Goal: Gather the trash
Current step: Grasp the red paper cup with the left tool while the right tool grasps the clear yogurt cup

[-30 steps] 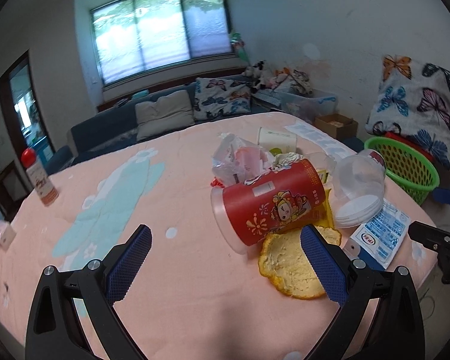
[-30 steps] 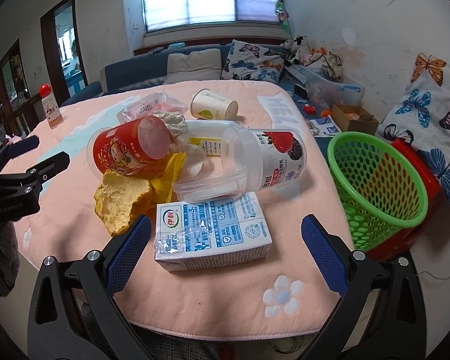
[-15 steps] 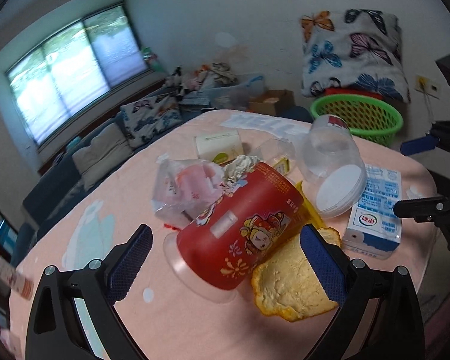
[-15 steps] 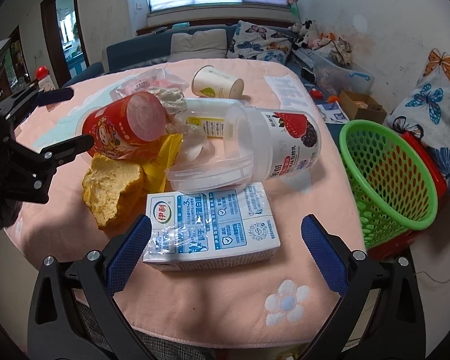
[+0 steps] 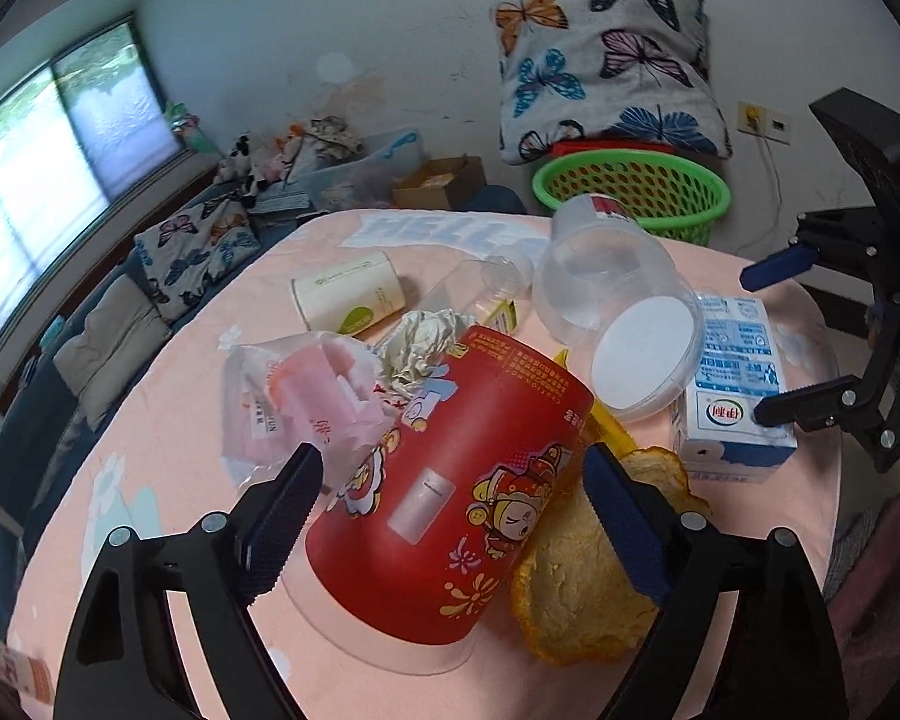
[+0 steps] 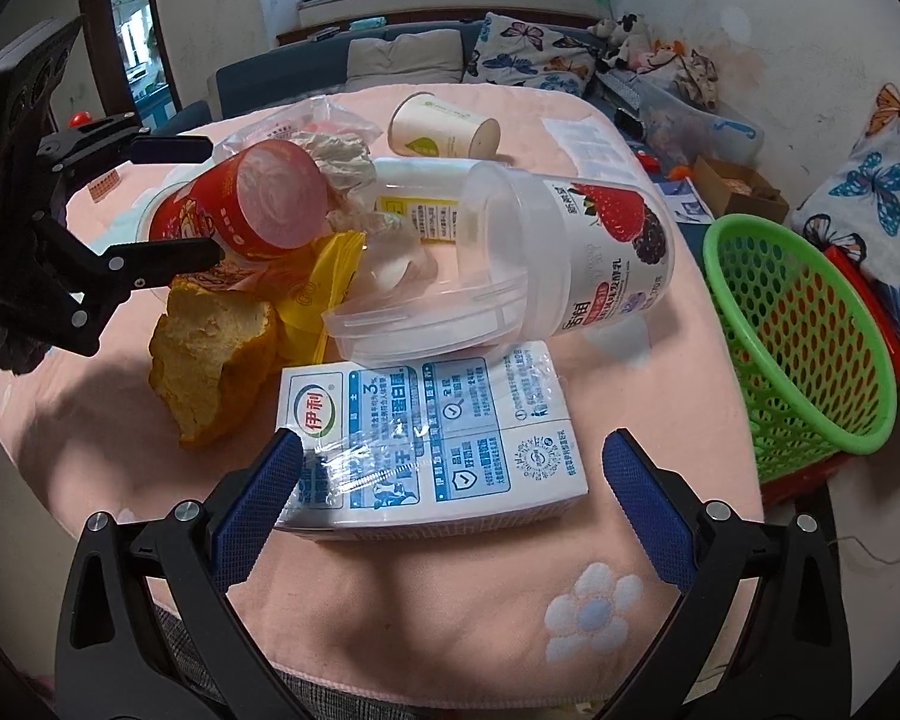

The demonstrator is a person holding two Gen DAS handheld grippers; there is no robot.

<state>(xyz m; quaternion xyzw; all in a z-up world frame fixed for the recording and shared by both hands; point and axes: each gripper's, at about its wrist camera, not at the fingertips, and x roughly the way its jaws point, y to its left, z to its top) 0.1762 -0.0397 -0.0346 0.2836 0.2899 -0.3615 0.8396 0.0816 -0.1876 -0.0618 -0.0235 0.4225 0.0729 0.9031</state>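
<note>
Trash is all on the table (image 6: 648,546) as far as you can see, and the green basket (image 6: 810,324) beside its edge shows nothing inside through the part of its mesh you can view, so I judge the collecting has barely begun. Take the red cup (image 5: 450,480) as your landmark: it lies on its side near the middle of the heap, with the orange peel (image 5: 576,588) touching it on the side toward the milk carton (image 6: 432,438), the yellow wrapper (image 6: 324,282) tucked between them, the crumpled paper (image 5: 426,342) and the pink plastic bag (image 5: 306,402) just behind it, the paper cup (image 5: 348,294) farther back, and the clear yogurt tub (image 6: 576,258) leaning beyond the peel toward the basket. Your left gripper (image 5: 450,498) has just been narrowing its jaws with the red cup between them; the blue pads sit just beside the cup's walls, but a firm press is not evident, so treat it as not yet gripped. Your right gripper (image 6: 450,480) is spread wide with the milk carton's near end between its fingers, one pad close against the carton's corner, the other apart from it. Everything is left to do: close on each piece, carry it to the basket, then return for the smaller scraps.
</note>
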